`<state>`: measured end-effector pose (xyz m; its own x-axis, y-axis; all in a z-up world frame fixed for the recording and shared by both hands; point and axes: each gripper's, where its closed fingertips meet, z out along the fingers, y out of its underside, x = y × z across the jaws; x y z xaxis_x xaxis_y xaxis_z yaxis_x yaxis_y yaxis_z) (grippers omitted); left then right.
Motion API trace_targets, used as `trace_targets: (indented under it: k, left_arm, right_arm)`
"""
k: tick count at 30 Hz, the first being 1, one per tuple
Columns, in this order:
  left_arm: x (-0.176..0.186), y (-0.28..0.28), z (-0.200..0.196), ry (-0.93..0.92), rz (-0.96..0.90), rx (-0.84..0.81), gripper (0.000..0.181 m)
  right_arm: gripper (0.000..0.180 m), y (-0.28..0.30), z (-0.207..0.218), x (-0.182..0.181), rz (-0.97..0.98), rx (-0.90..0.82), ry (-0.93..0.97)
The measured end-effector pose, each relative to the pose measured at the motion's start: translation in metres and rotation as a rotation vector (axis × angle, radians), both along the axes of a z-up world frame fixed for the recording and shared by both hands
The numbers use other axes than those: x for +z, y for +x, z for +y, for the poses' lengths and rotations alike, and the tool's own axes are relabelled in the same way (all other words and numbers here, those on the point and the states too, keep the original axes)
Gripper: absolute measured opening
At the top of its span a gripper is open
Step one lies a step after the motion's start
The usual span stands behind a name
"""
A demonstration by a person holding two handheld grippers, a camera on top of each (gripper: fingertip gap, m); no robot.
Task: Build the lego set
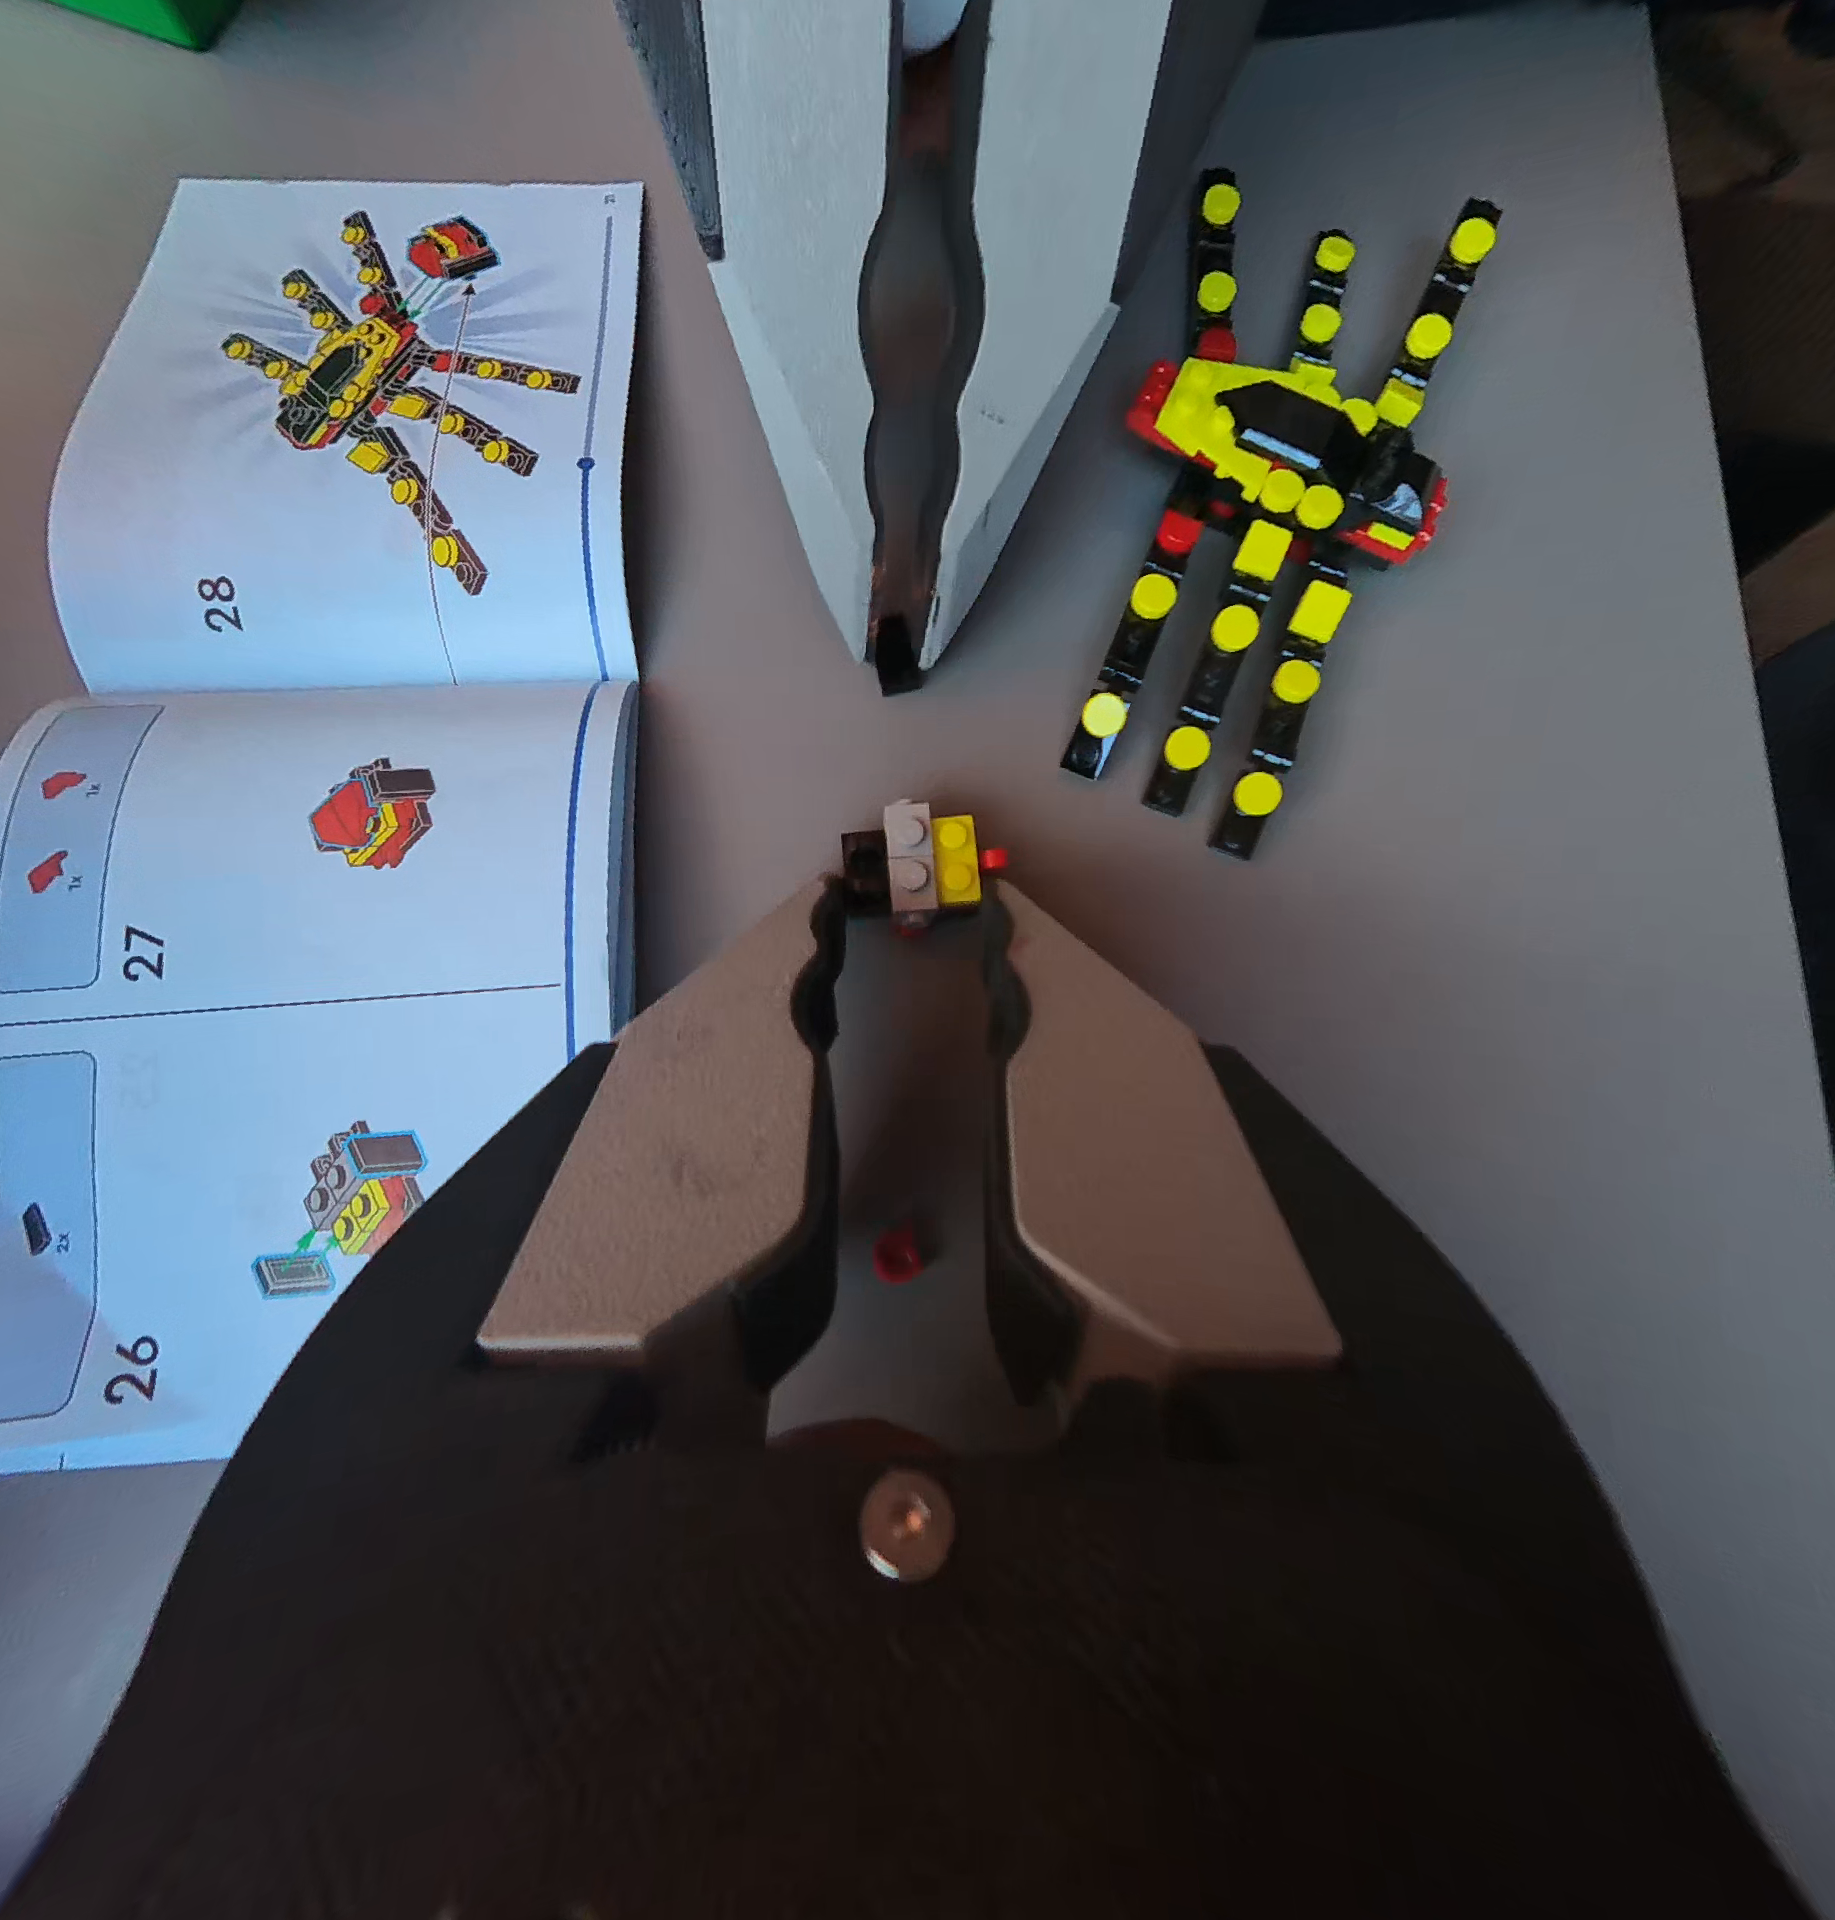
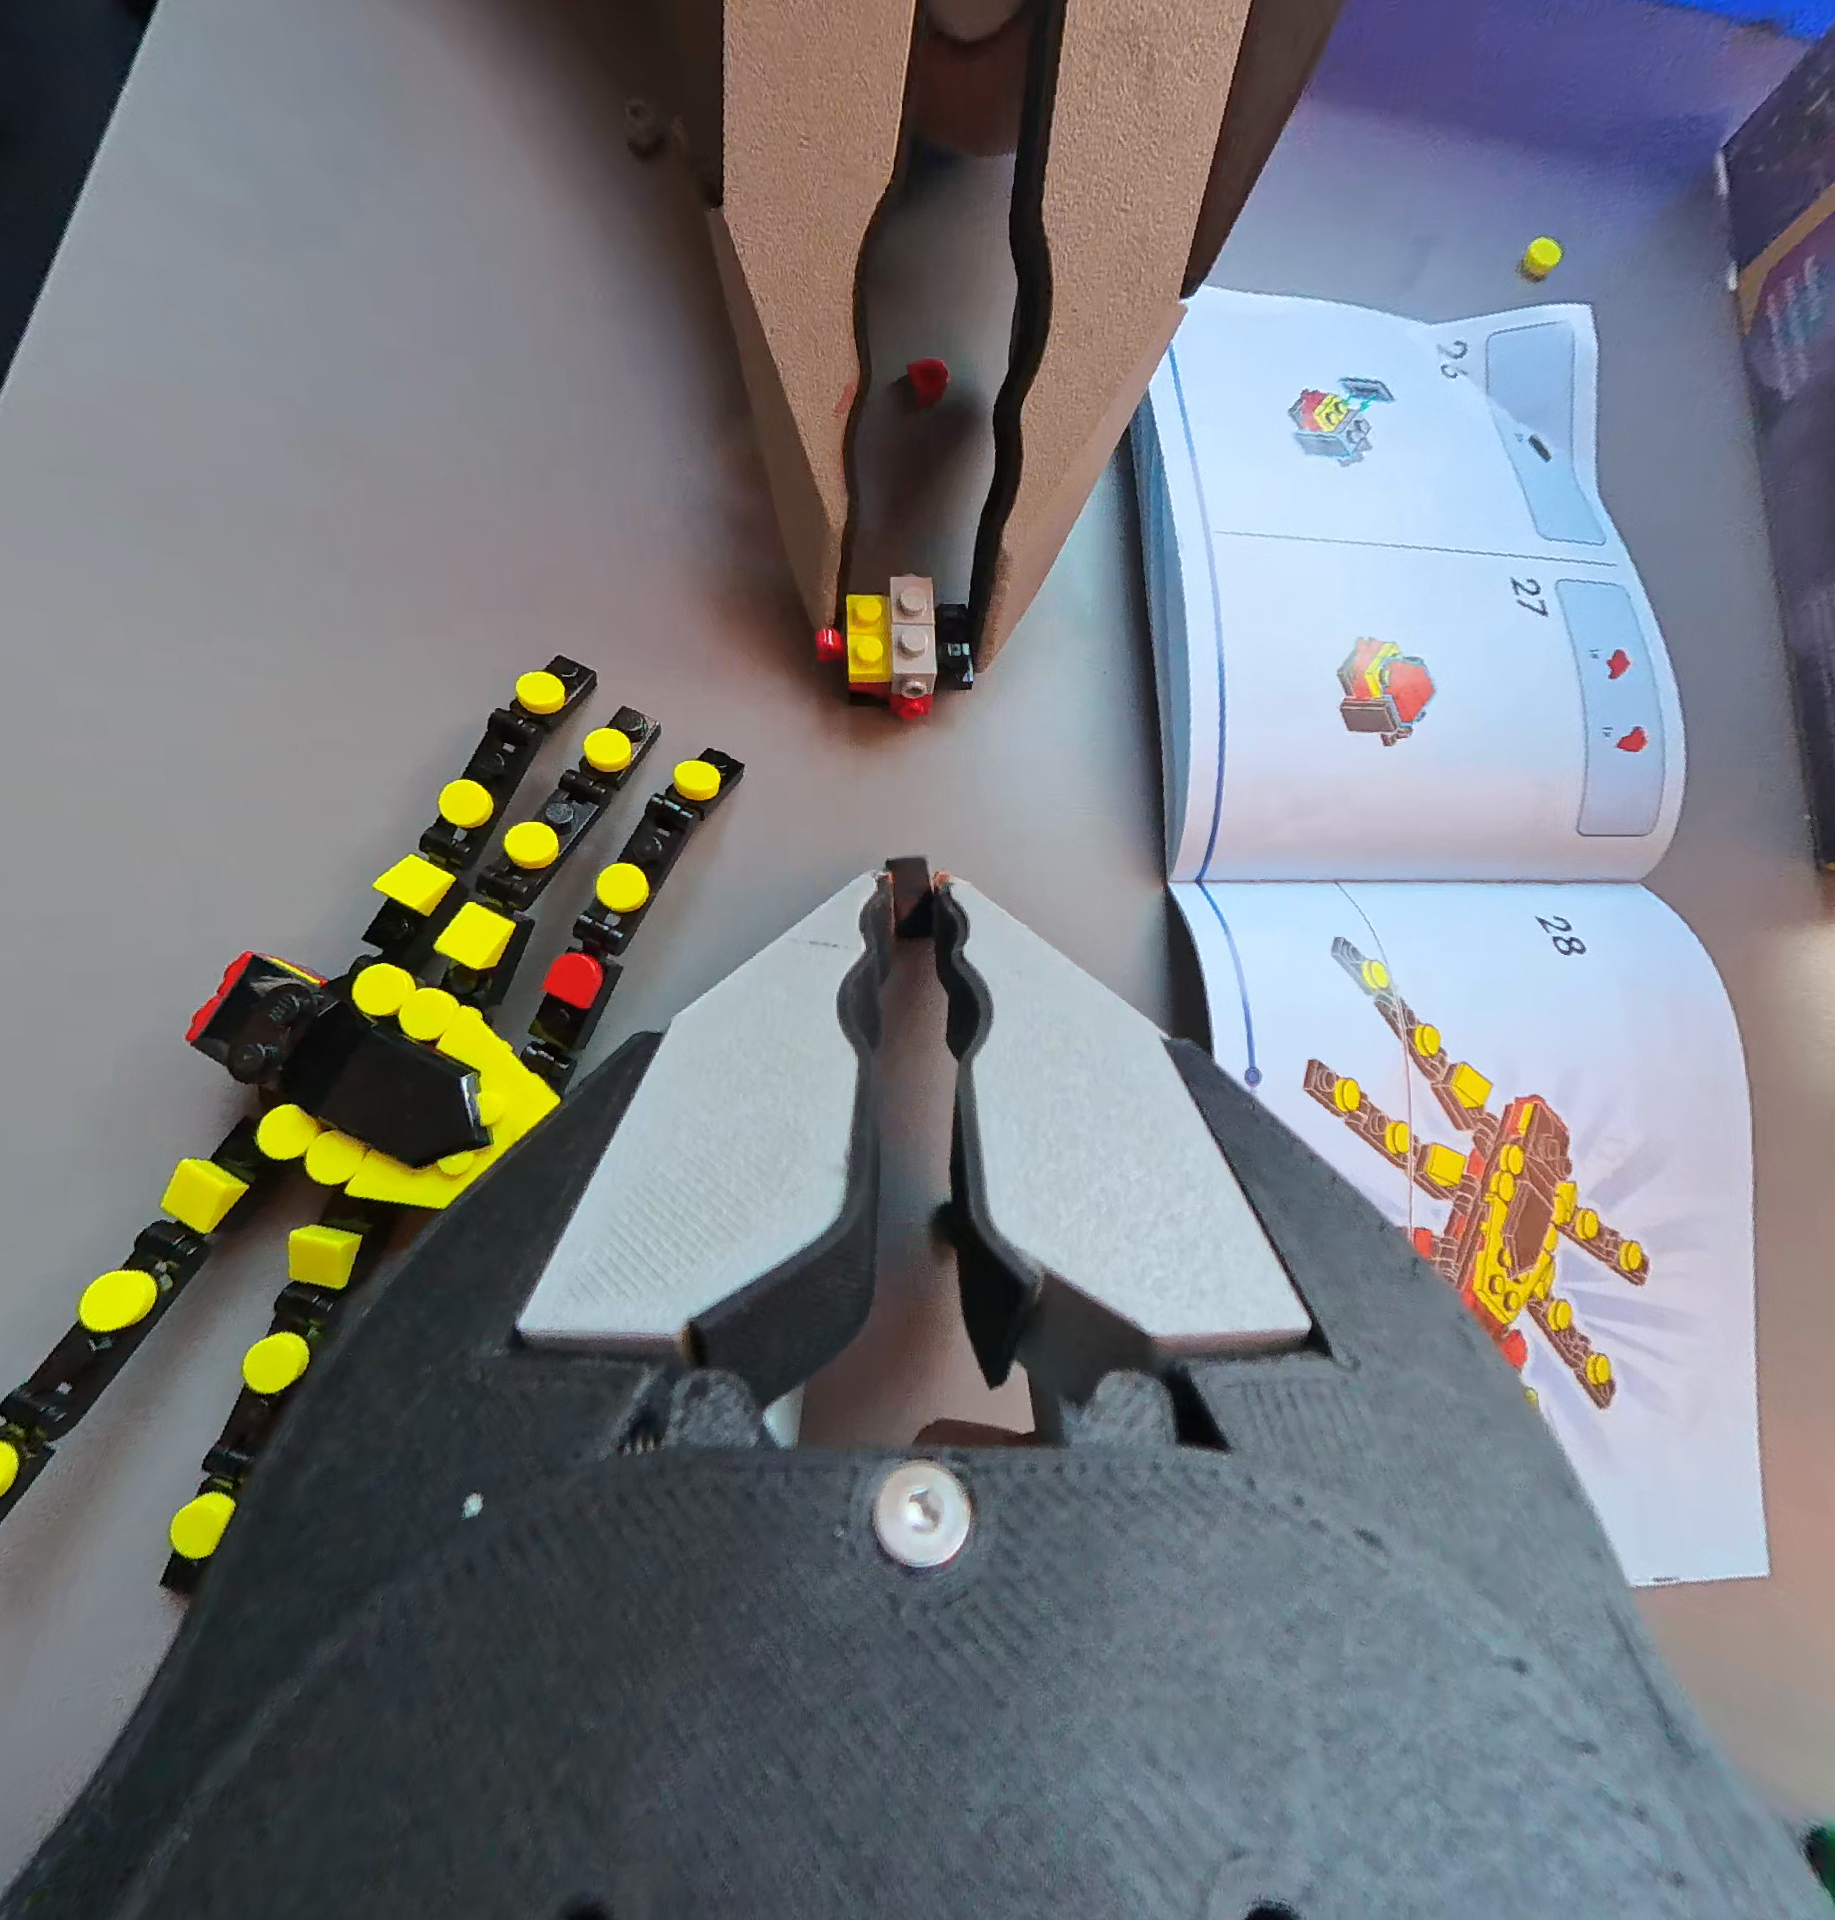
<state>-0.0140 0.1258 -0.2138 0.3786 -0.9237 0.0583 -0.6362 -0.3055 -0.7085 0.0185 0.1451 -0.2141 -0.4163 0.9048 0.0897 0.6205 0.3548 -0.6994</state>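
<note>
2 opposed close downward wrist views, shared table (image 1: 1515, 1039)

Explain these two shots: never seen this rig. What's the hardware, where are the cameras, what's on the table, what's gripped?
There is no robot here: a person holds one hand-held gripper in each hand, each with a wide-angle camera looking along its two fingers. The two face each other across a grey table.

The left wrist view shows the tan left hand-held gripper closed on a small brick assembly of yellow, grey, black and red pieces. The right wrist view shows the grey right hand-held gripper pinching a small black piece.

On the table lie a black and yellow spider model, an open instruction booklet, a loose red piece between the left fingers, and a loose yellow stud beyond the booklet.
</note>
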Motion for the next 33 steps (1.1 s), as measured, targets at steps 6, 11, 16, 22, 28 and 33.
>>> trace_targets:
  k: [6, 11, 16, 22, 28, 33]
  left_arm:
    - [0.009, -0.004, 0.014, 0.058, -0.042, 0.056, 0.022]
    - [0.037, -0.001, 0.024, 0.206, -0.138, 0.076, 0.022]
    - [0.059, 0.003, 0.025, 0.328, -0.200, 0.075, 0.022]
    - [0.085, 0.012, 0.016, 0.018, -0.523, 0.082, 0.022]
    - [0.095, -0.007, 0.038, -0.066, -0.634, 0.210, 0.022]
    - [0.121, 0.007, 0.029, -0.209, -0.830, 0.149, 0.022]
  right_arm:
    - [0.006, -0.002, 0.003, 0.004, 0.012, -0.029, -0.035]
    - [0.017, -0.013, 0.002, 0.028, 0.073, -0.103, -0.193]
    - [0.021, -0.022, 0.000, 0.050, 0.129, -0.152, -0.345]
    - [0.028, 0.002, 0.038, 0.062, 0.187, -0.203, -0.105]
    - [0.031, 0.048, 0.071, 0.121, 0.370, -0.316, -0.005]
    - [0.031, 0.051, 0.057, 0.142, 0.459, -0.258, 0.019]
